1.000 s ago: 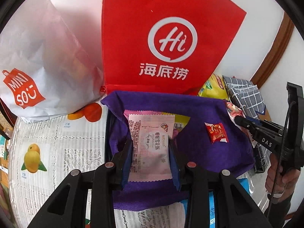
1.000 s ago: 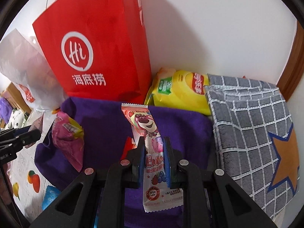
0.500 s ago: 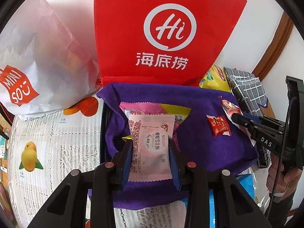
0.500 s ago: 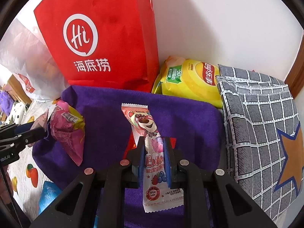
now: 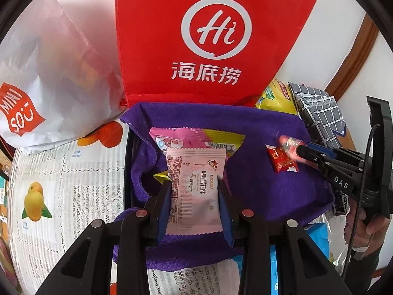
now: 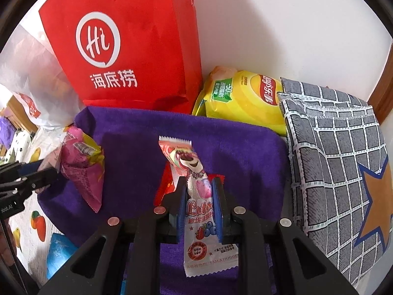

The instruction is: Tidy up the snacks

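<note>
My left gripper (image 5: 195,191) is shut on a pale pink snack packet (image 5: 196,186) and holds it over the left part of a purple cloth (image 5: 258,127). A pink and yellow snack bag (image 5: 196,136) lies just beyond it on the cloth. My right gripper (image 6: 198,191) is shut on a long pink bear-print candy packet (image 6: 194,189) above the cloth (image 6: 147,132). A small red packet (image 5: 282,159) lies on the cloth under that packet. The left gripper also shows in the right wrist view (image 6: 46,172), and the right one in the left wrist view (image 5: 302,151).
A tall red Hi bag (image 5: 208,36) stands behind the cloth. A white Miniso bag (image 5: 49,73) is at the left, a yellow chips bag (image 6: 245,95) and a grey checked cloth (image 6: 339,159) at the right. A fruit-print tablecloth (image 5: 61,184) lies below.
Both grippers have moved forward over the purple cloth with their packets. The right gripper's packet now sits closer above the small red packet.
</note>
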The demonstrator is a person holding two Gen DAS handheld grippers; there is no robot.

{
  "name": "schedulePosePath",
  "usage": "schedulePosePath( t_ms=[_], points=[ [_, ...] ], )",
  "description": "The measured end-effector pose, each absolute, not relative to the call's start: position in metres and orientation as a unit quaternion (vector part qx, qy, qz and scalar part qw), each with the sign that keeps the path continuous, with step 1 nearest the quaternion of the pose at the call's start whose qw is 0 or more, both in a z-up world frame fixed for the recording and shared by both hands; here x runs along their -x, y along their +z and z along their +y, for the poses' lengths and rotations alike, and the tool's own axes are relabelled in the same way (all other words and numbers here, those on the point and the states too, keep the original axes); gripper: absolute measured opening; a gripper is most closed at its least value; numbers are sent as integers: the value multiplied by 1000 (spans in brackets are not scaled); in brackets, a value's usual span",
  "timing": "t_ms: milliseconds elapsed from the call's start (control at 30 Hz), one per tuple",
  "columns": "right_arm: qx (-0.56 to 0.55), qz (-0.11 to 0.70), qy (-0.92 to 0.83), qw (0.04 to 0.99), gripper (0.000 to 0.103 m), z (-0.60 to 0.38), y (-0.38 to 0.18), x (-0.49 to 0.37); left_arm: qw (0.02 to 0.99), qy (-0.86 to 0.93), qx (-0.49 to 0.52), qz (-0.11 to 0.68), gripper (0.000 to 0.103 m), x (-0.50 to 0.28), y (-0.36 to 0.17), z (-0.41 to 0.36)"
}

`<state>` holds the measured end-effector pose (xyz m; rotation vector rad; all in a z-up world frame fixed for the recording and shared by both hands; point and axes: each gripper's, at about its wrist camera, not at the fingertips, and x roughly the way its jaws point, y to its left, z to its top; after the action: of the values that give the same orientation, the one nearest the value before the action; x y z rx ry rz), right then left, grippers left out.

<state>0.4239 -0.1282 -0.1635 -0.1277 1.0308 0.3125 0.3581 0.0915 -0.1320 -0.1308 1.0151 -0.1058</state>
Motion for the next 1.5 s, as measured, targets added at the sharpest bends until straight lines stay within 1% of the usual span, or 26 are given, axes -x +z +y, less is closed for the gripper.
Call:
schedulePosePath(
  t_ms=[367, 433, 500, 700, 767, 833, 900, 967, 1000, 1067, 1167, 1400, 1500],
  points=[
    [57, 487, 160, 857, 21, -131, -160, -421, 868, -54, 59, 489, 34, -362, -134, 88],
    [58, 482, 161, 859, 23, -130, -156, -419, 869, -55, 61, 489, 34, -362, -134, 88],
    [56, 475, 162, 863, 30, -131, -152, -417, 869, -55, 61, 489, 34, -362, -134, 88],
    [54, 460, 169, 870, 36, -129, -140, -409, 867, -65, 75, 487, 35, -361, -130, 90],
    [56, 456, 170, 872, 37, -127, -138, -407, 867, -71, 81, 487, 37, -361, -127, 90],
    [58, 452, 170, 874, 39, -124, -133, -404, 867, -82, 92, 483, 54, -358, -120, 90],
    [61, 446, 170, 877, 41, -121, -128, -400, 873, -93, 98, 469, 59, -352, -109, 90],
    [61, 432, 161, 885, 43, -121, -118, -393, 878, -88, 85, 463, 59, -346, -99, 88],
    [60, 425, 157, 889, 46, -122, -111, -389, 881, -87, 80, 458, 59, -343, -94, 87],
    [57, 417, 156, 894, 50, -123, -101, -380, 885, -87, 77, 452, 59, -339, -87, 85],
    [54, 419, 151, 894, 52, -127, -92, -364, 888, -87, 75, 445, 59, -332, -77, 84],
    [52, 433, 143, 889, 52, -137, -84, -317, 902, -71, 79, 418, 59, -302, -40, 91],
    [48, 429, 134, 892, 52, -140, -82, -298, 902, -65, 85, 418, 59, -285, -38, 96]
  ],
)
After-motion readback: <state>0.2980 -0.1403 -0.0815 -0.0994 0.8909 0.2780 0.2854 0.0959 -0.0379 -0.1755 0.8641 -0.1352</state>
